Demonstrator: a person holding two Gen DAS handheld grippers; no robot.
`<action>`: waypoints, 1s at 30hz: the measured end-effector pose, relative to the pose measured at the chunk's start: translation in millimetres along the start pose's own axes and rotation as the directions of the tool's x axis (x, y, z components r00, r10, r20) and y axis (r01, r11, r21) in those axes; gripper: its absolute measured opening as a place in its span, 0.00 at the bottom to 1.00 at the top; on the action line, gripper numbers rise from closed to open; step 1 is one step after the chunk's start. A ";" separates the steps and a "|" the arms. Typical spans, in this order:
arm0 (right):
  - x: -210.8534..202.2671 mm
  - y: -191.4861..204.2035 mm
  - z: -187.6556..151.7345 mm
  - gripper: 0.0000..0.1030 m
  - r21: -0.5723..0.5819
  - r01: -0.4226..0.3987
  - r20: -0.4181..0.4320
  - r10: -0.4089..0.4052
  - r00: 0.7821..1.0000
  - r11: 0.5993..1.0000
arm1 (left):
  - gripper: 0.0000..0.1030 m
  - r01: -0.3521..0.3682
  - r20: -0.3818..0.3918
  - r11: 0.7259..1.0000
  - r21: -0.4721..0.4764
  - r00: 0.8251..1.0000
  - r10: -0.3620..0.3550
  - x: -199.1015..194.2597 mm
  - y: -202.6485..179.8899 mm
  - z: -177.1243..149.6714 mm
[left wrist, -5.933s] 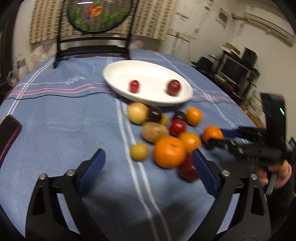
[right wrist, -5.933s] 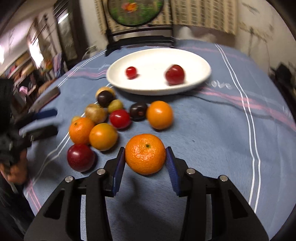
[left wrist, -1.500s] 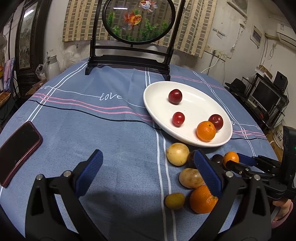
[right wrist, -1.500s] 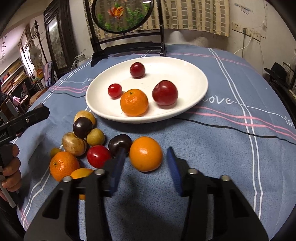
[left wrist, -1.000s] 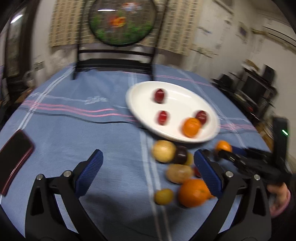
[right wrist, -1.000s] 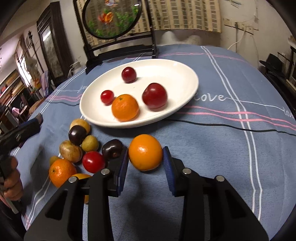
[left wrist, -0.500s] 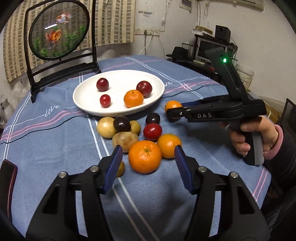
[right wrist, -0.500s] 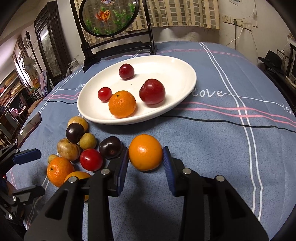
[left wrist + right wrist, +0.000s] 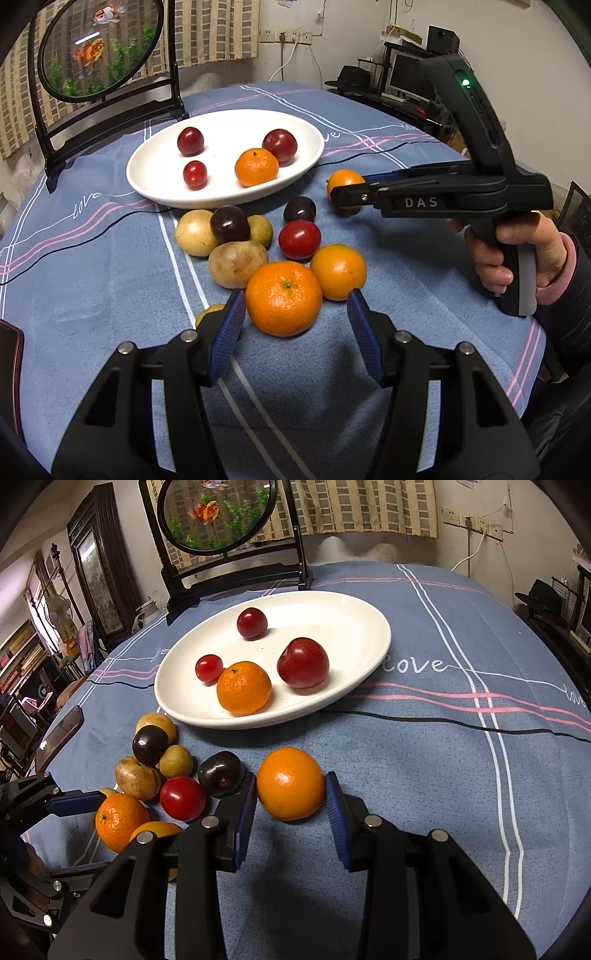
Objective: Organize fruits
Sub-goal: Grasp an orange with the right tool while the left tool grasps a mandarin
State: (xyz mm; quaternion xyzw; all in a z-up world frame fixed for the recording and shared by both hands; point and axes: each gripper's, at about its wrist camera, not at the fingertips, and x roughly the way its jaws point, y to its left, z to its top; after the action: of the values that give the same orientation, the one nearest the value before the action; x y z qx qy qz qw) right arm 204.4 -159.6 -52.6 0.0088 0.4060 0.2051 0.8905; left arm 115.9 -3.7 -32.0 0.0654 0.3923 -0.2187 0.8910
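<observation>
Both grippers: right [image 9: 290,799] apparently pinching orange [image 9: 290,783]; left [image 9: 295,314] loosely round mandarin [image 9: 283,297].

We note a blue tablecloth [image 9: 406,775] with white, pink and black stripes. The plate [image 9: 354,620] is plain white. Each tool is black with blue pads [image 9: 243,812]. The mandarin [image 9: 283,297] is orange with dimpled skin; the cherry tomato [image 9: 299,239] is glossy red.

Left tongs [image 9: 295,317] point downward, jaws partly apart with a gap showing. Right tongs [image 9: 290,805] are clamped tight, gripped by a hand [image 9: 517,254].
</observation>
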 end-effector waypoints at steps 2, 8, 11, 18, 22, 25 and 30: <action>-0.2 0.5 0.4 0.36 -0.002 0.001 -0.001 -0.001 1.000 1.000 | 0.57 -0.004 -0.004 1.000 -0.001 1.000 0.004 0.4 0.7 0.0; -1.0 1.0 0.8 0.36 -0.002 0.001 -0.001 -0.001 1.000 1.000 | 0.46 -0.016 -0.044 1.000 0.003 0.999 0.016 8.6 3.8 2.3; -0.8 1.3 1.4 0.36 -0.003 0.002 -0.001 -0.002 1.000 1.000 | 0.46 -0.025 -0.051 1.000 0.017 0.998 0.026 11.0 1.6 3.2; -1.2 1.3 1.8 0.36 -0.004 0.005 -0.002 -0.005 1.000 1.000 | 0.46 -0.043 -0.087 0.999 0.034 0.995 0.046 19.9 -0.5 3.8; -1.0 0.4 2.1 0.36 0.002 0.007 0.000 -0.007 1.000 1.000 | 0.45 -0.048 -0.080 0.998 0.031 0.996 0.051 18.6 -0.5 3.0; -1.4 1.0 2.4 0.36 0.000 0.006 0.003 -0.006 1.000 1.000 | 0.44 -0.040 -0.060 0.999 0.011 0.997 0.040 11.8 1.2 1.0; -4.1 0.0 3.1 0.36 0.008 0.002 0.016 -0.002 1.000 1.000 | 0.44 0.025 0.001 0.999 -0.047 1.000 -0.025 -7.7 8.1 1.8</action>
State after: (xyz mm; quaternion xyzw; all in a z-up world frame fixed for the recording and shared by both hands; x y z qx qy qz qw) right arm 204.3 -160.7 -47.6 0.0137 0.3995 0.2026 0.8940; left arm 116.1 5.6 -25.6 0.0393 0.3980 -0.2206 0.8896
